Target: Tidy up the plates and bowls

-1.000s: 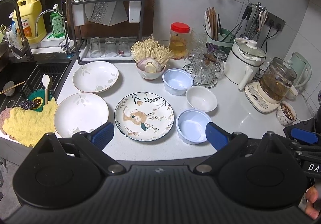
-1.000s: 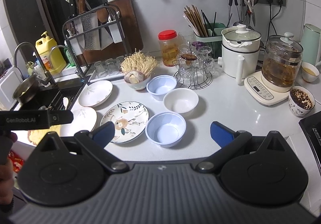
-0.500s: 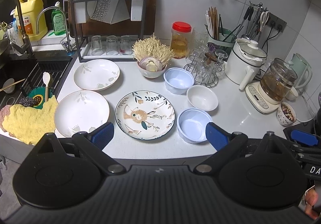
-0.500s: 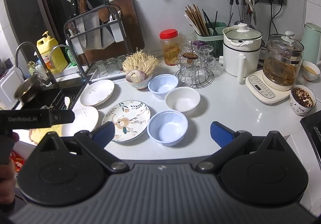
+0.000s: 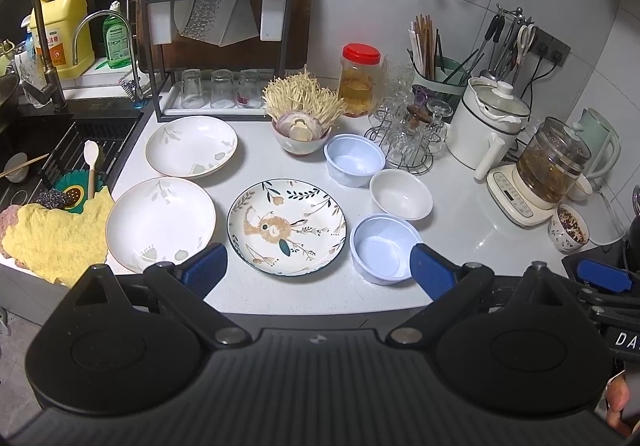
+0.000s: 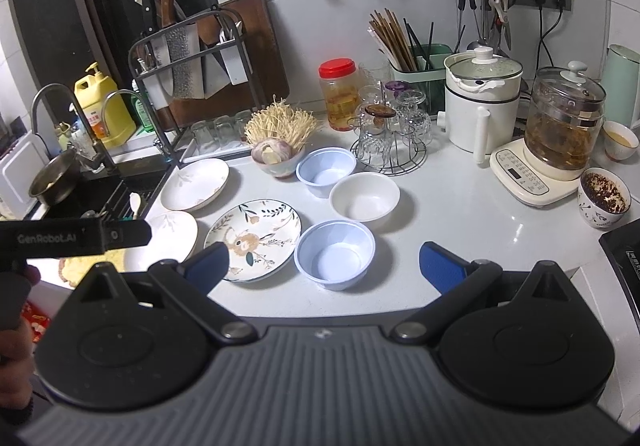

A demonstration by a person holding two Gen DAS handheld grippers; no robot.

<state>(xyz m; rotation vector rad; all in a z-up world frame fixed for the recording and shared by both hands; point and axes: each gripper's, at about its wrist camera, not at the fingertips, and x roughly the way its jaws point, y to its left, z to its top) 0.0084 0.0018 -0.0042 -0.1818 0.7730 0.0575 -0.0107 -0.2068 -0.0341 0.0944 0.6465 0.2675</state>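
Plates and bowls all loose on counter (image 5: 460, 206): patterned plate (image 5: 286, 226) dead centre, two white plates (image 5: 160, 224) at 9 and 10 o'clock, blue bowl (image 5: 386, 248) at 3, white bowl (image 5: 401, 200) at 2. Left gripper (image 5: 316, 270) spread wide, holding nothing; right gripper (image 6: 324, 266) same, above blue bowl.

Both grippers eased slightly forward toward the counter; left gripper (image 5: 314, 270) view drifted right a bit, right gripper (image 6: 324, 266) now closer to near blue bowl (image 6: 335, 255), dishes unmoved, jaws unchanged, wide apart
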